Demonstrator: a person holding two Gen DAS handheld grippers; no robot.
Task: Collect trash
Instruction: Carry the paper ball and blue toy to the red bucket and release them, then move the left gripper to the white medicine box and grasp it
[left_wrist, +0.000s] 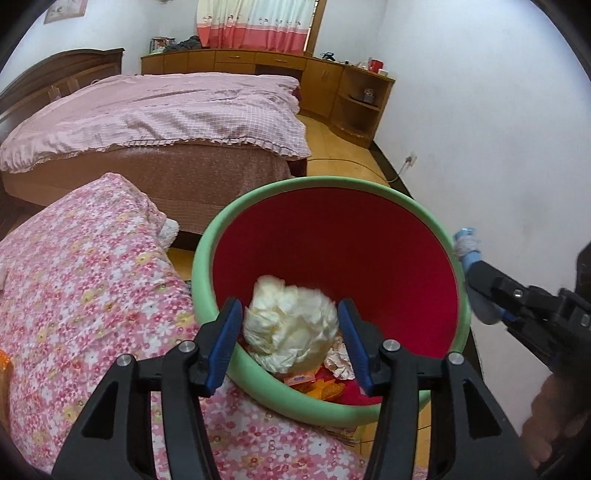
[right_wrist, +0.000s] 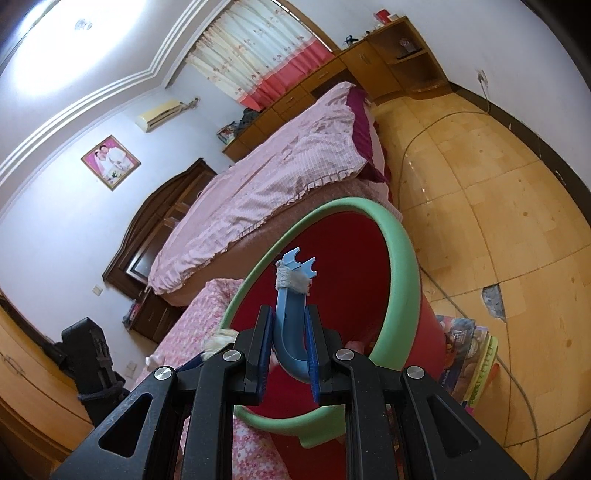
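Looking across the room, you had the big bed (left_wrist: 155, 122) with its pale pink checked cover behind everything, and the wooden cabinets (left_wrist: 258, 62) along the far wall under the curtain (left_wrist: 258, 22). Nearer you lay a pink flowered quilt (left_wrist: 81, 280), and the red trash bin (left_wrist: 332, 251) with the green rim stood just beside it on the yellow tiled floor (right_wrist: 498, 184), its rim touching the quilt's edge. A stack of books (right_wrist: 469, 354) lay on the floor beside the bin.

Your left hand-held gripper (left_wrist: 291, 332) was over the near edge of the bin's mouth with a crumpled ball of cream paper (left_wrist: 291, 328) between its blue pads; the ball looked blurred, and you could not tell whether the pads pressed it or stood a little apart from it. More paper scraps and wrappers (left_wrist: 325, 384) lay in the bottom of the bin.

Your right hand-held gripper (right_wrist: 288, 354) was clamped narrowly on a curved blue plastic piece (right_wrist: 290, 325) with grey tape wound near its forked tip, held just outside the bin's rim
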